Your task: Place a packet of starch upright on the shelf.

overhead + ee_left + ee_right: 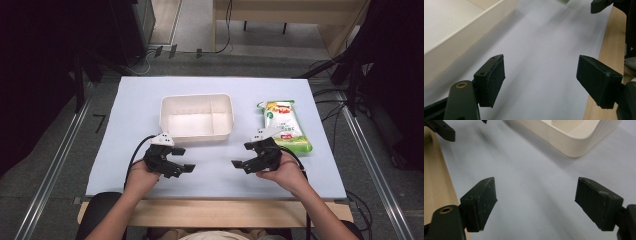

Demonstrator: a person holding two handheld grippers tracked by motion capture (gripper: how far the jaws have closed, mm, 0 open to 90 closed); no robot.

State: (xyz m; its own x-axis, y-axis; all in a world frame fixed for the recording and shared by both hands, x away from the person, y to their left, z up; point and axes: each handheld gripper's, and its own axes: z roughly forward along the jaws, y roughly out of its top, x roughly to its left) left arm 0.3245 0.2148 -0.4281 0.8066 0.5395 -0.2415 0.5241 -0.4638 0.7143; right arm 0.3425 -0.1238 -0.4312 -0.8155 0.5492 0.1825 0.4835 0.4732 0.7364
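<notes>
High view, nearest me: my left gripper [182, 159] and my right gripper [243, 155] hover low over the pale blue table [130, 150], jaws spread wide and pointing at each other across bare surface, nothing between them. My left gripper view [540, 75] and right gripper view [535, 197] confirm both pairs stand wide apart and empty. Just beside my right gripper, on its outer side, lies the green-and-white snack bag [284, 125], flat, its long axis running away from me, its yellow-labelled top at the far end. Beyond my left gripper sits the white divided tray [196, 136], long side across the table.
</notes>
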